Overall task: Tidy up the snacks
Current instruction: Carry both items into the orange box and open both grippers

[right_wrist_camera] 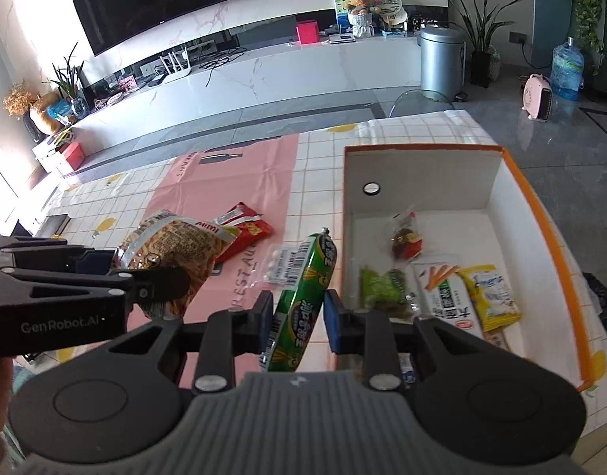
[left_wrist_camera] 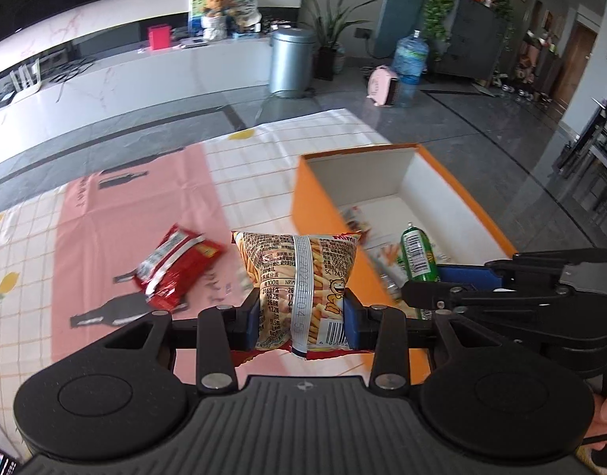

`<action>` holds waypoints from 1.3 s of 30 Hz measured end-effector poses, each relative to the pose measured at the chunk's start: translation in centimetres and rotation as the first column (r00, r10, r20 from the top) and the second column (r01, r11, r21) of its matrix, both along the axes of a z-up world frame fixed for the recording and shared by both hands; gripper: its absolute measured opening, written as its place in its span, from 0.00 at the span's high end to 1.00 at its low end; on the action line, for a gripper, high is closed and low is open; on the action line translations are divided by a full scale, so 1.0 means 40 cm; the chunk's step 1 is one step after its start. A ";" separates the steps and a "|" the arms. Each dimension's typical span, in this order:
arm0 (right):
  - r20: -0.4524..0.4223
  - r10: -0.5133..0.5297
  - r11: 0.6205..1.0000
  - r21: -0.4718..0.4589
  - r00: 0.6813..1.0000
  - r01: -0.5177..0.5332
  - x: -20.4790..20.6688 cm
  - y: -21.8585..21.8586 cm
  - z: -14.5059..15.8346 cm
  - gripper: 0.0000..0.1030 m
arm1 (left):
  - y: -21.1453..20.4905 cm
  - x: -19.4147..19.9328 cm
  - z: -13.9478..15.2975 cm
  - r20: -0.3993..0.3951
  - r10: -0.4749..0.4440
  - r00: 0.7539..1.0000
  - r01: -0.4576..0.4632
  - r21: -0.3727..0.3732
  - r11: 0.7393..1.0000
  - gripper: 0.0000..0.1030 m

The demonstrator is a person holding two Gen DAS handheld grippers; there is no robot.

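My left gripper [left_wrist_camera: 302,316] is shut on a puffy bag of stick snacks [left_wrist_camera: 299,277], held above the table just left of the orange box [left_wrist_camera: 315,206]. My right gripper [right_wrist_camera: 297,314] is shut on a green sausage pack [right_wrist_camera: 303,293], raised over the table beside the box's left wall [right_wrist_camera: 343,213]. In the right wrist view the stick snack bag [right_wrist_camera: 181,253] hangs at the left in the other gripper. On the pink mat lie a red packet [left_wrist_camera: 177,265] and a small clear packet of white candies [right_wrist_camera: 279,265].
The orange box, white inside, holds several snack packets, among them a yellow one [right_wrist_camera: 489,297] and a green one [right_wrist_camera: 382,289]. A checked tablecloth [left_wrist_camera: 34,245] covers the table. Beyond its far edge are grey floor, a metal bin [left_wrist_camera: 291,59] and a water jug [left_wrist_camera: 408,67].
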State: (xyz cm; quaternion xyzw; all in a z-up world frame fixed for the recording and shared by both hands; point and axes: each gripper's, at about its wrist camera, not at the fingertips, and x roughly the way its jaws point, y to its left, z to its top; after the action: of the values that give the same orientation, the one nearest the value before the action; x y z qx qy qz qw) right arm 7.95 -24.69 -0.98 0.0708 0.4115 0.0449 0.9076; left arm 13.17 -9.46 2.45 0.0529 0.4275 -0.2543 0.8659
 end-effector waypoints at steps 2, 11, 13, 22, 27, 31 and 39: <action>-0.009 0.003 1.000 -0.022 1.000 -0.003 0.000 -0.035 0.006 0.76 | -0.045 0.003 0.007 -0.004 -0.042 0.999 0.042 -0.010 0.999 0.57; -0.048 0.097 0.972 -0.211 0.994 -0.105 0.036 -0.170 -0.024 0.76 | -0.249 0.042 -0.057 -0.023 -0.244 0.969 0.245 0.061 0.968 0.57; -0.075 0.118 0.963 -0.237 0.990 -0.132 0.057 -0.196 -0.042 0.76 | -0.279 0.060 -0.076 -0.025 -0.275 0.961 0.277 0.089 0.957 0.57; -0.160 0.173 0.939 -0.271 0.972 -0.212 0.189 -0.254 -0.133 0.76 | -0.336 0.196 -0.168 -0.056 -0.323 0.945 0.328 0.187 0.926 0.57; -0.197 0.206 0.925 -0.280 0.959 -0.256 0.262 -0.261 -0.171 0.76 | -0.361 0.238 -0.184 -0.065 -0.360 0.931 0.366 0.189 0.911 0.57; -0.220 0.216 0.919 -0.284 0.951 -0.274 0.304 -0.269 -0.191 0.76 | -0.385 0.266 -0.201 -0.074 -0.373 0.925 0.380 0.188 0.906 0.57; -0.258 0.247 0.912 -0.265 0.934 -0.314 0.339 -0.296 -0.219 0.76 | -0.399 0.301 -0.260 -0.104 -0.379 0.920 0.392 0.208 0.896 0.57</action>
State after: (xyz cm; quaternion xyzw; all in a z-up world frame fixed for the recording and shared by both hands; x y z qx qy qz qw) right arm 21.50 -36.52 -9.72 -0.1240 0.5167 0.1039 0.8408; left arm 25.19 -25.41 -7.96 0.2263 0.4607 -0.3723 0.7733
